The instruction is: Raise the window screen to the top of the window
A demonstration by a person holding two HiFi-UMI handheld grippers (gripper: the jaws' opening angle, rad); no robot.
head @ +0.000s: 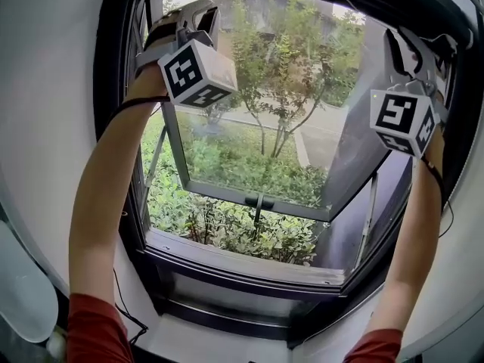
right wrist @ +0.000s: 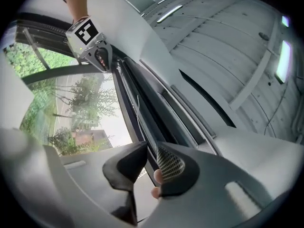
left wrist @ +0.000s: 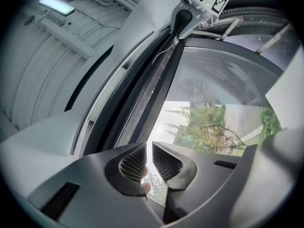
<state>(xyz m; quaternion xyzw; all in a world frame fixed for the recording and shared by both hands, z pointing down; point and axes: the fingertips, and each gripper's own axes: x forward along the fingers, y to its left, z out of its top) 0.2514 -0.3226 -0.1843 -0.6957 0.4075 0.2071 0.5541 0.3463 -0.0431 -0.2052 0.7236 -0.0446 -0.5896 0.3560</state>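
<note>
Both arms reach up to the window's top edge. My left gripper (head: pixel 203 13) is at the top left corner and my right gripper (head: pixel 425 48) at the top right. A dark bar (left wrist: pixel 159 80) with a greyish strip and a thin white cord runs along that top edge between them; no mesh shows across the opening below. In the left gripper view my jaws (left wrist: pixel 149 163) stand a narrow gap apart, with sky and leaves showing through. In the right gripper view my jaws (right wrist: pixel 151 163) are also apart; the dark bar (right wrist: pixel 137 103) runs down behind their gap.
The glass sash (head: pixel 257 150) is tilted outward on its stays, with shrubs and a tree beyond. The sill (head: pixel 249 259) lies low in the head view. White wall flanks the frame, and a ceiling light (left wrist: pixel 57 4) glows overhead.
</note>
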